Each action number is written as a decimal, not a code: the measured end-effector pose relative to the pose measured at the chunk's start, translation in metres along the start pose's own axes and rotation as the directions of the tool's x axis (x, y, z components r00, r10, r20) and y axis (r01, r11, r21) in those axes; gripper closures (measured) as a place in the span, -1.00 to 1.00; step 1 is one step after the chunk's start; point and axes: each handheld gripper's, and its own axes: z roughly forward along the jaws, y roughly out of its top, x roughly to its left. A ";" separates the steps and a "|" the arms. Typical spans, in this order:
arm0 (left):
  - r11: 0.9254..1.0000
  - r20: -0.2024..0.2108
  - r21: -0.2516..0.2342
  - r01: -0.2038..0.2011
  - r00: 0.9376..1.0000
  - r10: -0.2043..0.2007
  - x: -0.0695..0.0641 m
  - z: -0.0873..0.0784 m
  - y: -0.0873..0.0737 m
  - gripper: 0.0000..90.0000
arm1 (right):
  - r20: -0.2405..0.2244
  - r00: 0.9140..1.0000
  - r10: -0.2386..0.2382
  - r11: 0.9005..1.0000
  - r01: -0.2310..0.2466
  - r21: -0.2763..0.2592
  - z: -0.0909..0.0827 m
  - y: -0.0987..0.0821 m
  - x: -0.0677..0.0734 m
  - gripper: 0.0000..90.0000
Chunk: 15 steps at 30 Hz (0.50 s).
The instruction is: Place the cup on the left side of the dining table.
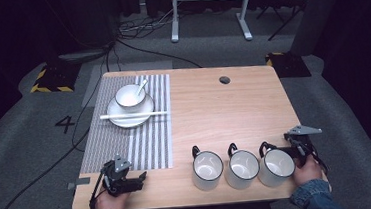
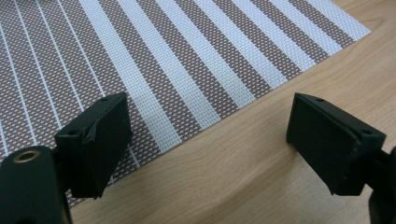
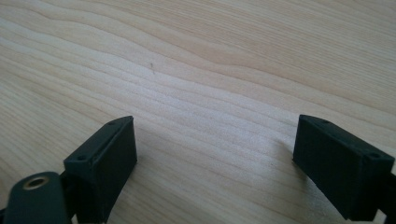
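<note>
Three white mugs with black rims and handles stand in a row near the table's front edge: left mug (image 1: 207,169), middle mug (image 1: 241,168), right mug (image 1: 275,166). My right gripper (image 1: 291,152) hovers just right of the right mug, open, with bare wood between its jaws (image 3: 215,135). My left gripper (image 1: 139,179) rests at the front left, open and empty (image 2: 210,116), over the front edge of the striped placemat (image 2: 196,60). On the placemat (image 1: 146,137) a white bowl (image 1: 130,97) with a spoon (image 1: 142,87) sits on a plate (image 1: 144,115).
White chopsticks (image 1: 161,113) lie across the plate's near rim. A cable hole (image 1: 224,80) is at the table's far side. Bare wood (image 1: 224,116) spans the middle and right of the table. Floor cables and desk legs lie beyond it.
</note>
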 end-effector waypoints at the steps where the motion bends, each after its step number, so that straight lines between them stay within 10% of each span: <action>1: 1.000 0.004 0.004 0.013 1.000 -0.013 -0.001 0.000 0.001 -0.71 | 0.000 1.000 0.000 1.000 0.000 0.000 0.000 0.000 0.000 -0.70; 15: 0.985 0.076 -0.173 -0.021 0.996 0.034 -0.021 -0.031 0.024 -0.75 | 0.000 1.000 0.000 1.000 0.000 0.000 0.000 0.000 0.000 -0.70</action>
